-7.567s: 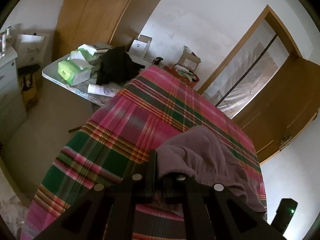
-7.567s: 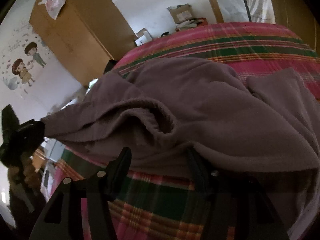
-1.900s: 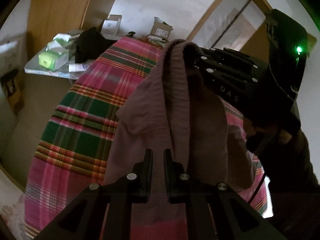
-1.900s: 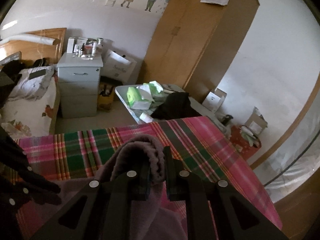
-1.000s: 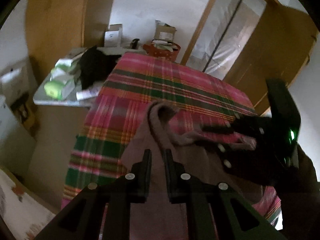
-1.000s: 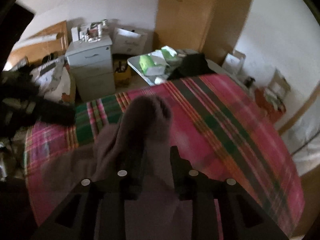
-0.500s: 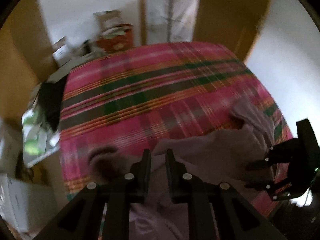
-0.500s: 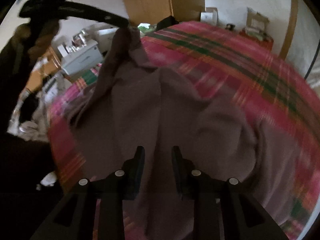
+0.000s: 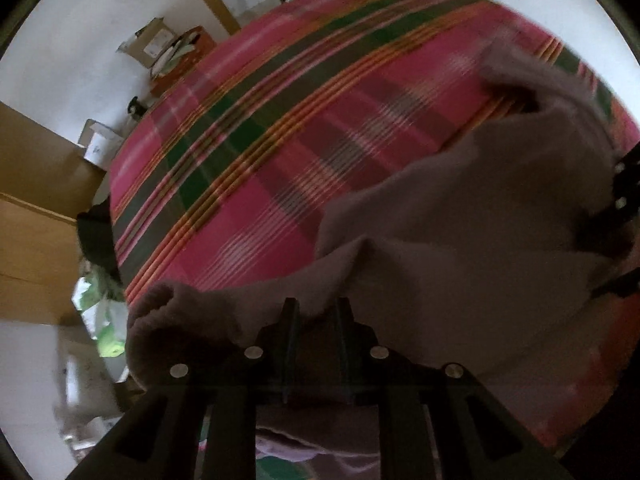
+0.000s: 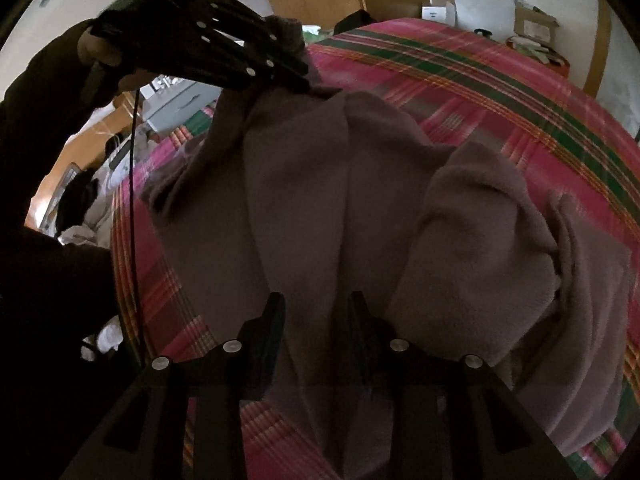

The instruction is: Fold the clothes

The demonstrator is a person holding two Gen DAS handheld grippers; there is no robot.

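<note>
There is 1 purple-grey garment. It lies on 1 bed with 1 pink and green plaid cover. There are 2 grippers, the left gripper and the right gripper. By the far wall sit 2 cardboard boxes, and 1 small white box.

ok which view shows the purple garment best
The right wrist view: the purple garment fills the middle, spread over the plaid bed cover, folds sharp, one edge pinched by the left gripper. The left wrist view shows only a blurred, shadowed part of it behind its fingers.
</note>
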